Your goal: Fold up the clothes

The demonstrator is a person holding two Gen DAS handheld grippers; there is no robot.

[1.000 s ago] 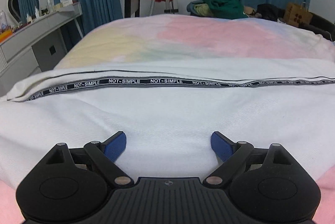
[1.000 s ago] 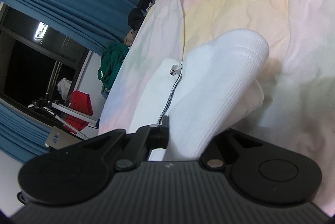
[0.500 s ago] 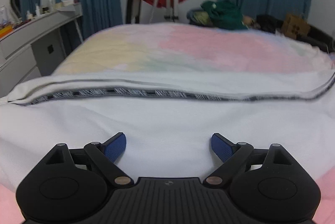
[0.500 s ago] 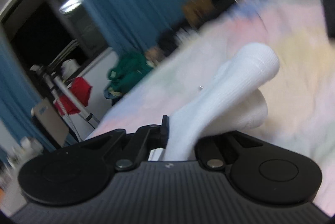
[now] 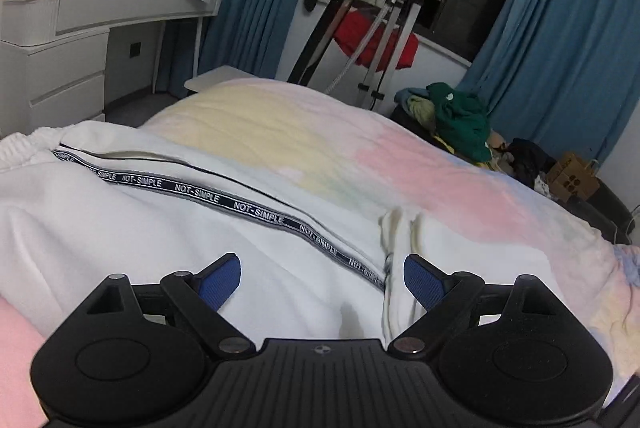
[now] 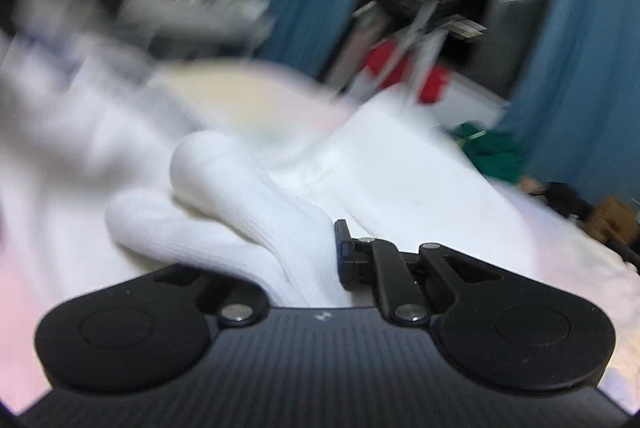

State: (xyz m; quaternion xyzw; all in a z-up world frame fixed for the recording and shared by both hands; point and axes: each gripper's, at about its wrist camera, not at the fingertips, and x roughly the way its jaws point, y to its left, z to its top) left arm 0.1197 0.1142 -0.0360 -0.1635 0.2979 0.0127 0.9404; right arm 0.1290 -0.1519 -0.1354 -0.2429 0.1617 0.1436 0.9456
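A white garment [image 5: 120,220] with a black "NOT-SIMPLE" stripe [image 5: 256,210] lies across the pastel bed cover [image 5: 360,148]. My left gripper [image 5: 320,268] hovers just above it, open, with nothing between its blue pads [image 5: 224,276]. A folded edge of white cloth [image 5: 400,228] lies by its right finger. In the blurred right wrist view, my right gripper [image 6: 320,260] is shut on the garment's ribbed white cuff [image 6: 240,196], which bulges out to the left and hides the left finger. More white cloth [image 6: 400,180] trails beyond it.
A white dresser [image 5: 80,28] with bottles stands at the left. Behind the bed are blue curtains [image 5: 560,48], a drying rack with red cloth [image 5: 376,40], a green clothes pile [image 5: 460,116] and a cardboard box [image 5: 572,180].
My right gripper swept fast across the bed, rolling upright with the cuff still held. The left gripper rose and rolled, so the stripe now slants, and a folded cloth edge has appeared by its right finger.
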